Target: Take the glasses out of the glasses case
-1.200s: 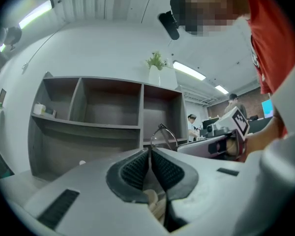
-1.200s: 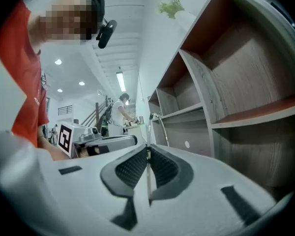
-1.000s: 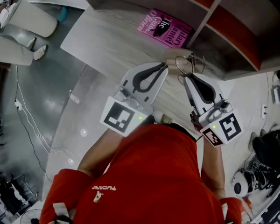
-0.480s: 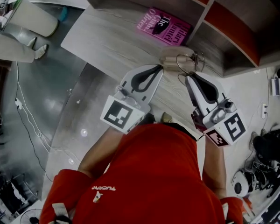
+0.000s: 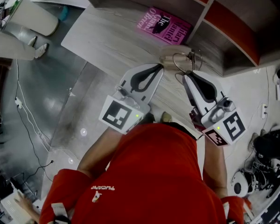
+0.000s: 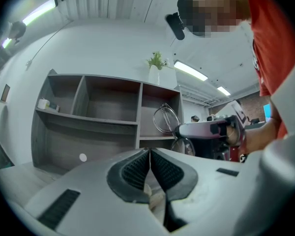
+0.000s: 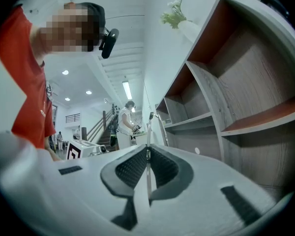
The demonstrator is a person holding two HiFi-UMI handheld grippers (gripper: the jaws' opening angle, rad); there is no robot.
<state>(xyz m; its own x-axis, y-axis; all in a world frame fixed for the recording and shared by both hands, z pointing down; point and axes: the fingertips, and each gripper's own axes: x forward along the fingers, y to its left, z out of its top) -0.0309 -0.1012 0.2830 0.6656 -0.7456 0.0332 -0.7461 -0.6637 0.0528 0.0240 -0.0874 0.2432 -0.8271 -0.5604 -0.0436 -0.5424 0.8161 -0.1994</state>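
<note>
So the person in the red shirt (image 5: 154, 171) is standing at the wooden desk (image 5: 102, 36) with a gripper in each hand, both pointing level toward the shelf unit (image 5: 233, 29). The right gripper (image 5: 185, 76) is clamping the glasses (image 5: 183, 62). Its jaws are squeezed nearly together with just a thin bit of the wire frame running between the pads. The round lenses are sticking out past the tips, hanging in the air over the desk.

The left gripper (image 5: 161, 67) is sitting just beside it, jaws pressed right together at the tips. It's pinching something beige that looks like the edge of the glasses case (image 5: 169, 58). The case is poking out past the tips, right next to the glasses.

From where I'm standing both lenses are showing free, so the glasses are looking clear of the case. I can't tell whether the two are touching, though. A pink book (image 5: 164, 26) is lying flat on the desk further back, close under the shelves and well apart from both grippers.
</note>
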